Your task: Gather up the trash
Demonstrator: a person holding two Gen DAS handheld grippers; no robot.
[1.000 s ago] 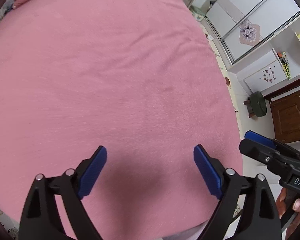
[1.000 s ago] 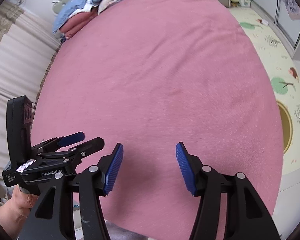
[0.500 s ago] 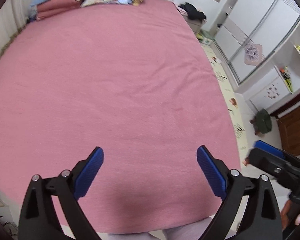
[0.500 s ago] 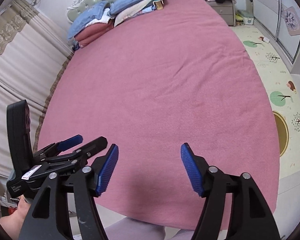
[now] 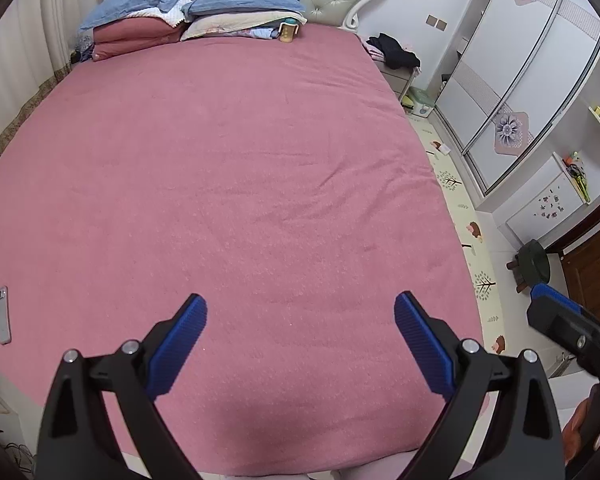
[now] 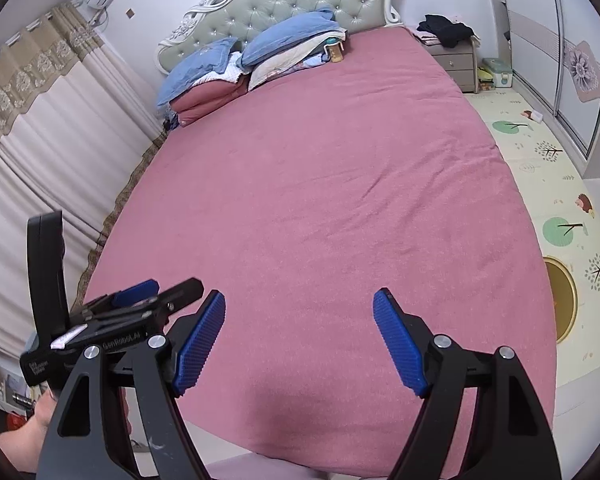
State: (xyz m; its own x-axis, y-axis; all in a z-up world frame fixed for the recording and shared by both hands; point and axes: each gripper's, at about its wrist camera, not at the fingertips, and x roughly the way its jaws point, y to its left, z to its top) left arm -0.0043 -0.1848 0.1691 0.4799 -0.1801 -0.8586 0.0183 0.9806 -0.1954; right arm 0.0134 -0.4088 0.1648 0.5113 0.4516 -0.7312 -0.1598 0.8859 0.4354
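I see no plain piece of trash on the pink bedspread [image 5: 260,184]. A small white and red item [image 5: 440,146] lies on the floor mat right of the bed, also in the right wrist view [image 6: 534,114]. My left gripper [image 5: 300,304] hangs open above the bed's foot with nothing between its blue pads. My right gripper [image 6: 300,300] is over the same end, its jaws opening, and nothing lies between them. Each gripper shows in the other's view: the right gripper [image 5: 560,320] at the right edge, the left gripper [image 6: 140,292] at the lower left.
Pillows and folded bedding [image 5: 188,16] are stacked at the headboard, with a tan bottle [image 5: 287,31] beside them. A phone [image 5: 2,314] lies near the bed's left edge. A nightstand with dark clothes [image 6: 446,46], a wardrobe [image 5: 520,92] and a dark stool [image 5: 534,262] stand to the right.
Both grippers rose and tilted up, so the headboard, pillows and phone came into view. The right gripper's jaws spread wider. The left gripper stayed open.
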